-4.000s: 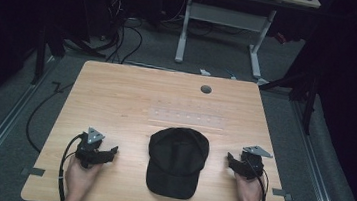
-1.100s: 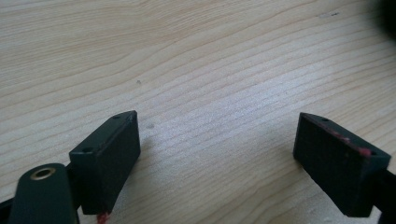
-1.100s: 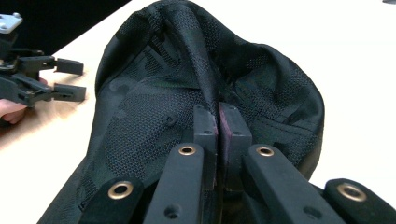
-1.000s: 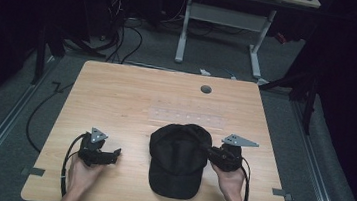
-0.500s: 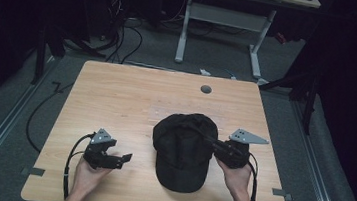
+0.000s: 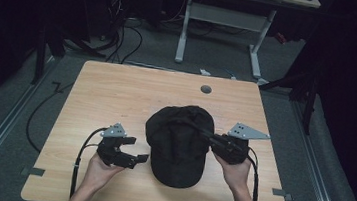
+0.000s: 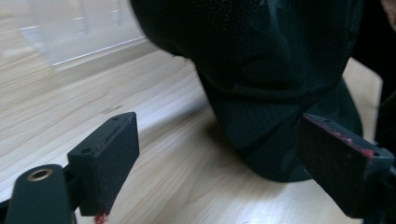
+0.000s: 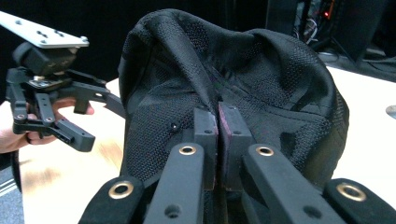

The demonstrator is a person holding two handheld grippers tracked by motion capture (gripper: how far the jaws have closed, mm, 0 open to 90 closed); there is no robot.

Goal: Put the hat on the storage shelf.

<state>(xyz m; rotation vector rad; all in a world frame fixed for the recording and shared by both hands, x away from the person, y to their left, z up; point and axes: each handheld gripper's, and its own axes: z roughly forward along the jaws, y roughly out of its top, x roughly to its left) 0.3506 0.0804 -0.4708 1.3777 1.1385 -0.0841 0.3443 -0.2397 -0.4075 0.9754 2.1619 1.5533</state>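
Note:
A black mesh cap [image 6: 178, 140] lies in the middle of the wooden table [image 6: 117, 94], its brim toward the near edge. My right gripper [image 6: 203, 132] reaches in from the right and is shut on a fold of the cap's crown [image 8: 219, 79], which bulges upward. My left gripper [image 6: 136, 149] is held just left of the cap, jaws open, a short gap from the brim. In the left gripper view the cap's brim [image 7: 280, 135] lies between and beyond the two open fingers [image 7: 109, 158].
A small round grey grommet [image 6: 206, 89] sits near the table's far edge. Behind the table a white desk frame [image 6: 224, 30] and cables [image 6: 123, 34] stand on the dark floor. Bare wood stretches across the table's far half.
The right gripper moved from the table's right edge onto the cap and shut on its crown, lifting and shifting it slightly away. The left gripper has swung toward the cap's brim.

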